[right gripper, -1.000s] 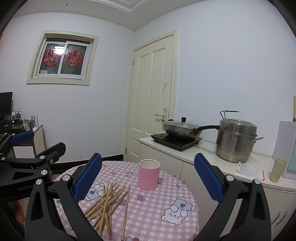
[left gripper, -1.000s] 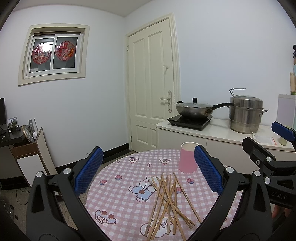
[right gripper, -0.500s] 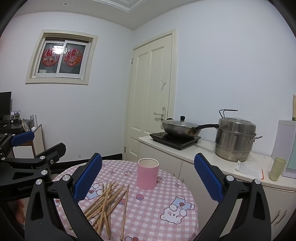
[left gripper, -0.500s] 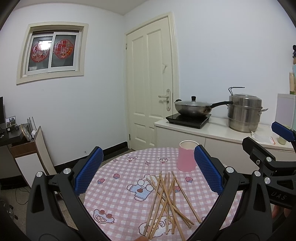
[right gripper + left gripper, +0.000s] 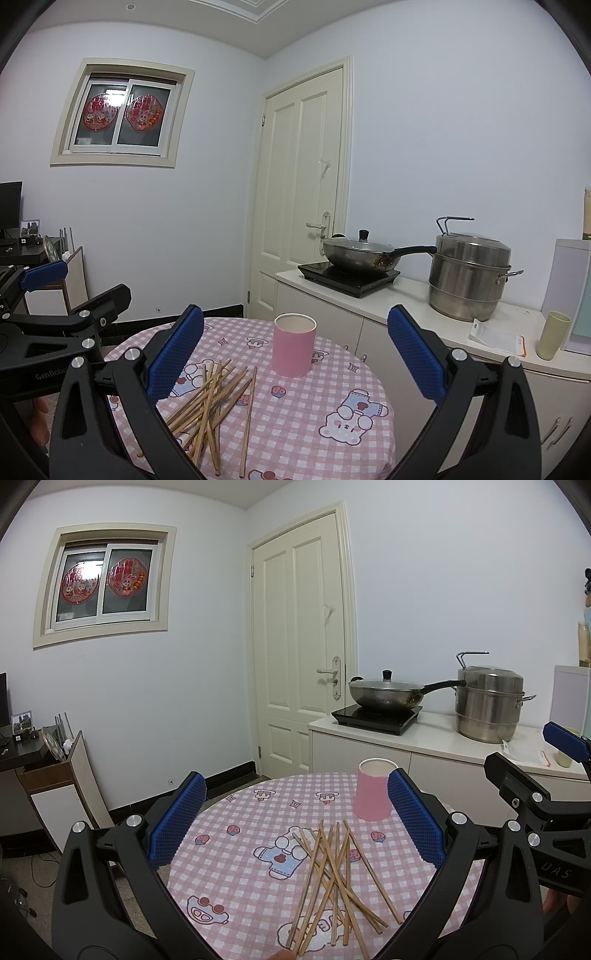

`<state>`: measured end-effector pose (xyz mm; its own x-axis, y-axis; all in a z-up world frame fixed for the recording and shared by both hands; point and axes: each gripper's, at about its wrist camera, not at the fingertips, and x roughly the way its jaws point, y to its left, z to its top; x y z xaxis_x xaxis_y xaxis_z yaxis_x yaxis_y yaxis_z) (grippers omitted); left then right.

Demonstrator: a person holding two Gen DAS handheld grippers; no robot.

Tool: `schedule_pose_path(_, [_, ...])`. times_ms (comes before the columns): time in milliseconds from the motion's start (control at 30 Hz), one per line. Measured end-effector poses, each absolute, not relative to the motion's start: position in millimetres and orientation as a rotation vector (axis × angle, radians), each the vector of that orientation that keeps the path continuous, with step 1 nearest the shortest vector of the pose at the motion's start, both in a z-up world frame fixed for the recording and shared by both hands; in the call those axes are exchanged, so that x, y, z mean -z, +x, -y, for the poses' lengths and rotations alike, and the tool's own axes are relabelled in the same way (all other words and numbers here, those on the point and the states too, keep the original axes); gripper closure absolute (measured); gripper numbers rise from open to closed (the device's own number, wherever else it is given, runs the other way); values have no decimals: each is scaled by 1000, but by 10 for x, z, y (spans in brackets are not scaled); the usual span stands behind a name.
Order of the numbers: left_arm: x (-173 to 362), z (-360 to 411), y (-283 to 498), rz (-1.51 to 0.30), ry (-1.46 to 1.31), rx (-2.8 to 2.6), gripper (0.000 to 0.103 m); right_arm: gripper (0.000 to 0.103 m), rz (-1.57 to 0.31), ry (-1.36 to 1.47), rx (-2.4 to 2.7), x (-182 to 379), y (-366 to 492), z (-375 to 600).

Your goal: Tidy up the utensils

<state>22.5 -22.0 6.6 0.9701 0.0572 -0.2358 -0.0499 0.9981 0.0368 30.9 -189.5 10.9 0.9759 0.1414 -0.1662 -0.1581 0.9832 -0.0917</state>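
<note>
Several wooden chopsticks (image 5: 334,877) lie crossed in a loose heap on the round table (image 5: 236,849) with its pink checked cloth. Behind them stands an upright pink paper cup (image 5: 373,789), with nothing visible inside. My left gripper (image 5: 295,816) hovers above the table's near side, open and holding nothing. From the right wrist view the chopsticks (image 5: 212,400) lie low left and the cup (image 5: 294,345) sits in the middle. My right gripper (image 5: 295,352) is open too, holding nothing, and the left gripper (image 5: 55,317) shows at the left edge.
A white counter (image 5: 436,734) to the right carries an induction hob with a lidded wok (image 5: 384,696), a steel steamer pot (image 5: 489,703), a paper slip and a pale green cup (image 5: 552,334). A closed door (image 5: 301,657) and a dark desk (image 5: 22,746) lie beyond.
Both views have drifted slightly left and back, so the cup and chopsticks sit a little more to the right. Both grippers stay open and nothing on the table moved.
</note>
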Motion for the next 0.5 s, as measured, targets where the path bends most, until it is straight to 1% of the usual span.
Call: schedule_pose_path(500, [-61,209,226,-239,31,-56,6,7,-161,-106,-152,-104,309,1893])
